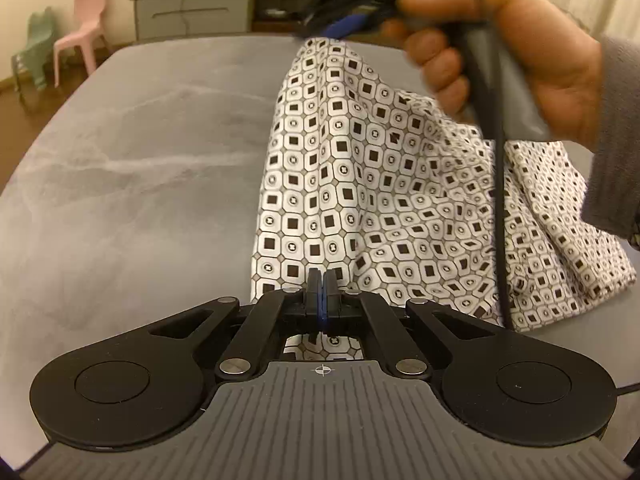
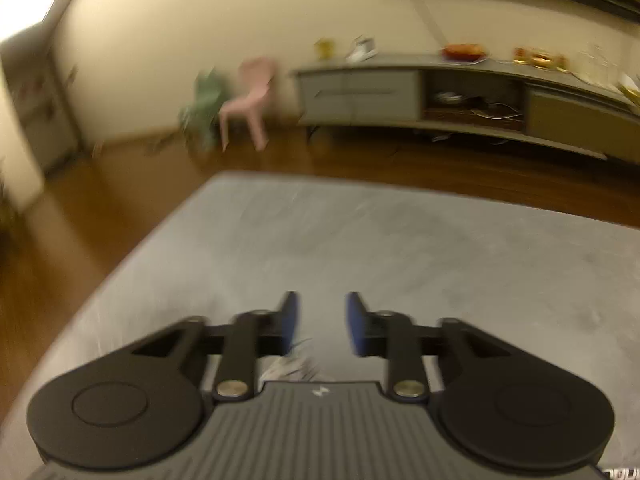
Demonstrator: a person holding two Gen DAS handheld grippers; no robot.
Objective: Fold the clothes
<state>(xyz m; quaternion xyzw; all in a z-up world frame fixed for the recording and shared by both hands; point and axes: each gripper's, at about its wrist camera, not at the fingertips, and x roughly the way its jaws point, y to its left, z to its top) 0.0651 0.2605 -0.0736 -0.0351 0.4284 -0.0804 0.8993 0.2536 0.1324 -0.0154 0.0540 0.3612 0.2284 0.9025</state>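
A white garment with a black square-and-circle pattern lies on the grey table, its far end lifted. My left gripper is shut on the garment's near edge. In the left wrist view the right gripper is held in a hand above the garment's raised far end; whether it touches the cloth is unclear. In the right wrist view my right gripper is open above the grey table, with only a blurred scrap of the patterned cloth below its fingers.
A black cable hangs from the right gripper across the garment. A pink chair and a green chair stand by the far wall. A grey sideboard holds small items. Wooden floor surrounds the table.
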